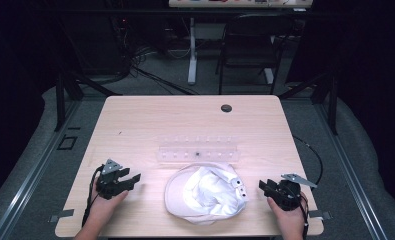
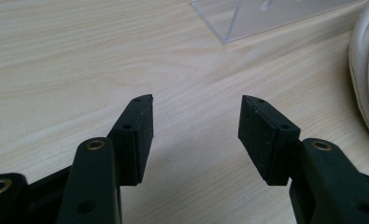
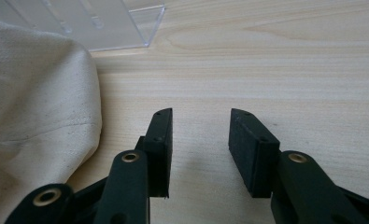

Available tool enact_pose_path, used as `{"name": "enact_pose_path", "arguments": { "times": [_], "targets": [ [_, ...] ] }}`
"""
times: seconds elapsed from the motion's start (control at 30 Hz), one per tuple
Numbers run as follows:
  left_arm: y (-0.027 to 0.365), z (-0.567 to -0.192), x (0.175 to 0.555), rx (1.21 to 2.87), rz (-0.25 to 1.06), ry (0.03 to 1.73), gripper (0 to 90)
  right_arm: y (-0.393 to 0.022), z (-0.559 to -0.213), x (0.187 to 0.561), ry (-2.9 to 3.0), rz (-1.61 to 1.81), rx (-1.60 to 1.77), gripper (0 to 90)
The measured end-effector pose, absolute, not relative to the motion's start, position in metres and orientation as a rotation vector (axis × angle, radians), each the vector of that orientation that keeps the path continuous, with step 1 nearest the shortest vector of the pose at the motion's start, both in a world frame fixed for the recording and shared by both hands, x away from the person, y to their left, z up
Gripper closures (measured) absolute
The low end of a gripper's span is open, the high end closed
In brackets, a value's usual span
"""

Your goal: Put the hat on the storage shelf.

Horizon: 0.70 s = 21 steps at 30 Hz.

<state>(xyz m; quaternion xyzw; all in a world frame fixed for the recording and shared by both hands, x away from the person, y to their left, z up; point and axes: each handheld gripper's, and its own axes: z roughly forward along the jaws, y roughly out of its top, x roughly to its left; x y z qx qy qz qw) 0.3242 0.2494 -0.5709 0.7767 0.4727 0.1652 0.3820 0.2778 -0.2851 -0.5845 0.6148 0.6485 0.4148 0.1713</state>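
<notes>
White cotton cap [image 1: 205,194] lies upside down on the table [image 1: 135,120], just before a clear acrylic rack [image 1: 197,153]. The left tongs [image 1: 135,180] and right tongs [image 1: 263,186] flank it, both spread and empty.

The white cap [image 1: 205,194] lies crumpled on my side of the table, upside down, its soft crown folded in on itself and its hollow facing up. Its brim curves along its left side, and its strap with small dark eyelets sits at its right edge, just before the clear rack.
</notes>
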Motion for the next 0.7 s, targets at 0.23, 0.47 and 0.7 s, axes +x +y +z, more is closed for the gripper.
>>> {"name": "enact_pose_path", "arguments": {
  "times": [0.23,0.47,0.7],
  "targets": [
    [0.249,-0.57,0.324,1.979,0.413,1.199,46.5,-0.284,-0.583,0.277,1.847,1.168,1.75,60.6],
    [0.244,-0.569,0.321,1.992,0.423,1.18,46.6,-0.281,-0.578,0.28,1.92,1.144,1.784,60.4],
    [0.243,-0.567,0.32,2.004,0.43,1.164,46.6,-0.276,-0.562,0.288,2.006,1.103,1.782,60.5]
  ]
}}
